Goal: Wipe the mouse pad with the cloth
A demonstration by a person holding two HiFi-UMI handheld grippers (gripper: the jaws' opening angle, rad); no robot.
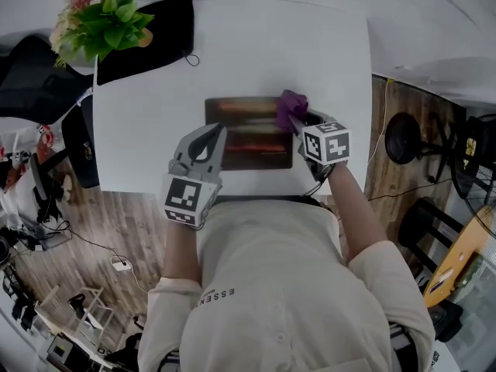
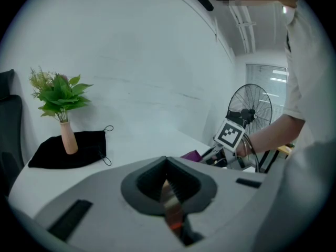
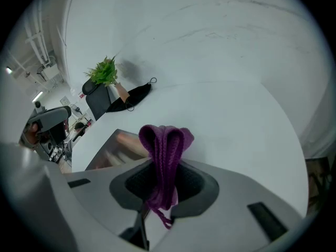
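The mouse pad (image 1: 248, 134), dark brown with reddish streaks, lies in the middle of the white table (image 1: 232, 53). My right gripper (image 1: 298, 126) is shut on a bunched purple cloth (image 1: 290, 108) at the pad's far right corner. In the right gripper view the cloth (image 3: 165, 146) hangs folded between the jaws, with the pad (image 3: 113, 148) just to its left. My left gripper (image 1: 211, 142) rests at the pad's near left part. Its jaws stand nearly together in the left gripper view, with a thin brown strip of the pad (image 2: 169, 193) between them.
A vase of green plants (image 1: 105, 18) stands on a black pouch (image 1: 151, 33) at the table's far left corner. A floor fan (image 1: 403, 138) stands to the right of the table. Chairs and cables lie on the wooden floor at the left.
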